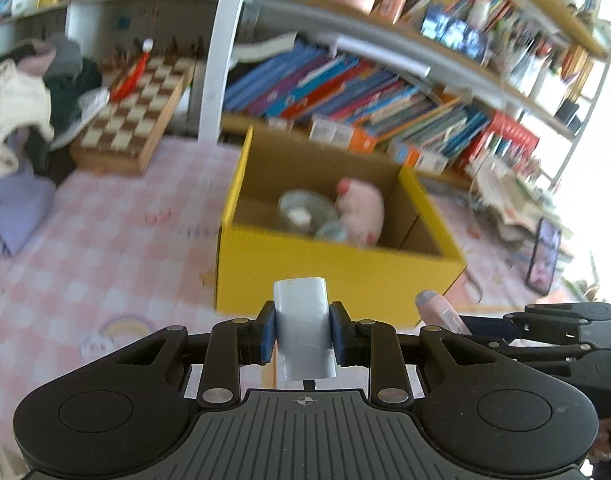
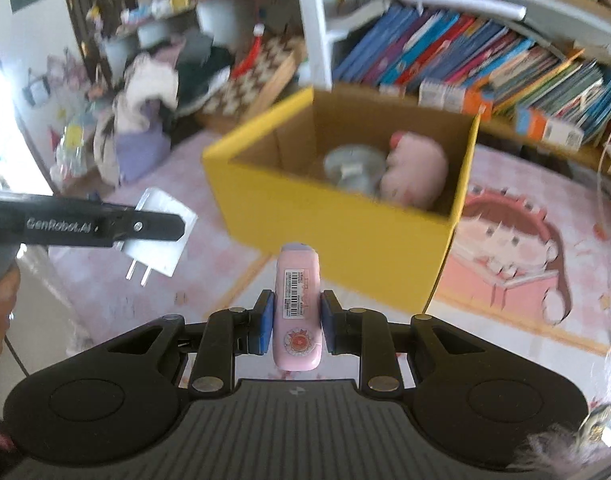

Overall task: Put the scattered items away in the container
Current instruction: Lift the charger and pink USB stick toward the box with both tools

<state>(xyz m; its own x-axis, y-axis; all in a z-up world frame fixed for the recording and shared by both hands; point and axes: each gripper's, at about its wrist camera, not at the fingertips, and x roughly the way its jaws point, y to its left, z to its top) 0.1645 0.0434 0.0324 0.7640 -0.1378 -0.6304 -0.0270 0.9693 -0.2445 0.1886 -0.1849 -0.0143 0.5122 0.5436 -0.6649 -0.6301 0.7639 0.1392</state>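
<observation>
A yellow cardboard box (image 1: 337, 276) stands open on the pink checked cloth, also in the right wrist view (image 2: 345, 232). Inside lie a pink plush toy (image 1: 361, 208) and a grey round object (image 1: 301, 208). My left gripper (image 1: 303, 332) is shut on a white plug adapter (image 1: 303, 328), held just in front of the box; the adapter with its two prongs also shows in the right wrist view (image 2: 161, 236). My right gripper (image 2: 296, 324) is shut on a pink tube-shaped item (image 2: 297, 308) with a barcode label, near the box's front corner; its tip shows in the left wrist view (image 1: 437, 308).
A chessboard (image 1: 137, 108) and a pile of clothes (image 1: 21, 112) lie at the back left. Shelves of books (image 1: 385, 96) run behind the box. A phone (image 1: 543, 256) stands at the right. A white post (image 1: 217, 52) rises behind the box.
</observation>
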